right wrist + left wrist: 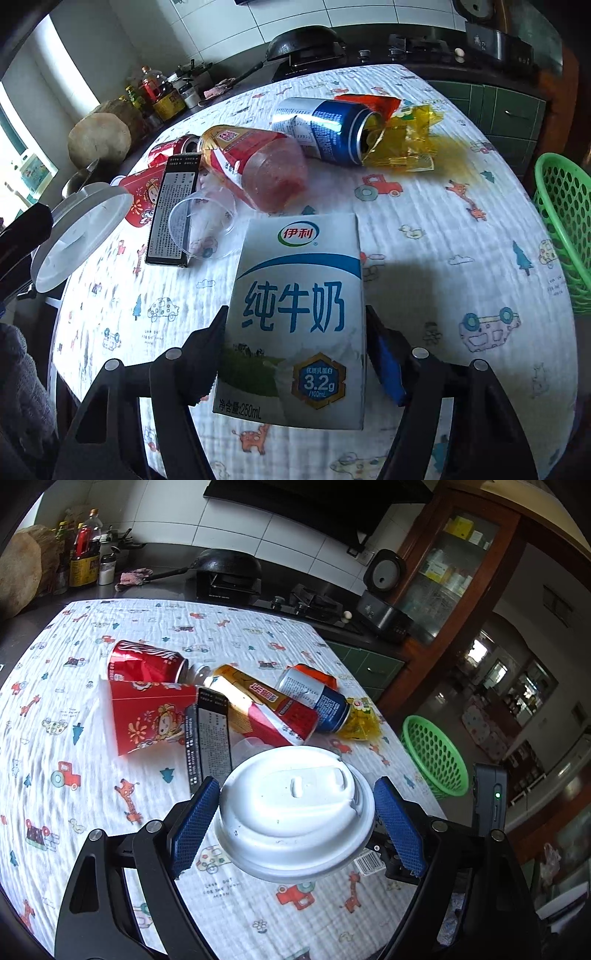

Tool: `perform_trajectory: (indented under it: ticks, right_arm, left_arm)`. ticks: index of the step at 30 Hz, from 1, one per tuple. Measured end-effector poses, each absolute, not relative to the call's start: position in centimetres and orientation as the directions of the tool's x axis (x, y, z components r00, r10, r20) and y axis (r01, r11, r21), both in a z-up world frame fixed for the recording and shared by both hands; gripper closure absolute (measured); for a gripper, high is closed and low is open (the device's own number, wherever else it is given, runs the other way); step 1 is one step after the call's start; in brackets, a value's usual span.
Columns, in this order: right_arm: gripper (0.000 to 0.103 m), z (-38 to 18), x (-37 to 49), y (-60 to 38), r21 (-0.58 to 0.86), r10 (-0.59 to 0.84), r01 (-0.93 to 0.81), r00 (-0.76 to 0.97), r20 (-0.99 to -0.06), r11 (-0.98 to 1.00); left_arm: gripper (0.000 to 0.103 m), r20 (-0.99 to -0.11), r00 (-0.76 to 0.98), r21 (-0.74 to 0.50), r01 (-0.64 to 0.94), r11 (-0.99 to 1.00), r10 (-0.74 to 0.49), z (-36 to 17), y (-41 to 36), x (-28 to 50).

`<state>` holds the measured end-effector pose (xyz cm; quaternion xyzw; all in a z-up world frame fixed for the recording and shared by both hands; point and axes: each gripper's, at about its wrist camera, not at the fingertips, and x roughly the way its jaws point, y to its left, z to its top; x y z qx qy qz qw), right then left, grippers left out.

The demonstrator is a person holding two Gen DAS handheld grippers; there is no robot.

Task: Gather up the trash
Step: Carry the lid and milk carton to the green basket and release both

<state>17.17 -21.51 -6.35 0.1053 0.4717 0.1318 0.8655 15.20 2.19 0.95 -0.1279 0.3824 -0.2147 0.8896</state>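
My left gripper point(297, 805) is shut on a white lidded cup point(295, 812), held above the table; the cup also shows in the right wrist view point(79, 236). My right gripper point(295, 328) is shut on a white-and-blue milk carton point(295, 325), held above the cloth. On the table lie a red cola can point(147, 661), a red paper cup point(151, 716), a black box point(208, 734), a red-and-gold bottle point(266, 705), a blue can point(317, 698), a yellow wrapper point(362, 720) and a clear plastic lid point(203, 221).
A green plastic basket point(436, 757) stands beyond the table's right edge; it also shows in the right wrist view point(565, 214). Behind the table runs a dark counter with a wok point(229, 563), bottles point(85, 550) and a rice cooker point(384, 590).
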Motion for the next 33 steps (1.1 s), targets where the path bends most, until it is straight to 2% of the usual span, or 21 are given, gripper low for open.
perform_trajectory:
  ticks: [11, 18, 24, 31, 33]
  right_arm:
    - [0.038, -4.5, 15.4, -31.1, 0.38, 0.343, -0.064, 0.588, -0.733, 0.923]
    - [0.038, -2.6, 17.1, -41.2, 0.317, 0.169, 0.098, 0.682, -0.712, 0.943]
    - [0.038, -4.6, 20.3, -50.5, 0.25, 0.022, 0.257, 0.653, -0.757, 0.934]
    - [0.037, -8.6, 23.6, -55.6, 0.212, -0.021, 0.324, 0.588, -0.808, 0.922]
    - [0.036, -9.6, 24.1, -56.6, 0.236, 0.006, 0.322, 0.58, -0.815, 0.917]
  left_arm:
    - [0.019, -0.634, 0.562, -0.378, 0.373, 0.847, -0.531, 2.0, -5.7, 17.0]
    - [0.019, -0.641, 0.527, -0.371, 0.424, 0.826, -0.558, 2.5, -10.2, 18.1]
    - [0.019, -0.655, 0.5, -0.353, 0.461, 0.814, -0.567, 2.8, -13.9, 19.4]
    - [0.019, -0.682, 0.449, -0.345, 0.498, 0.796, -0.576, 2.4, -18.4, 21.5]
    - [0.019, -0.688, 0.438, -0.337, 0.514, 0.789, -0.579, 2.5, -19.8, 22.0]
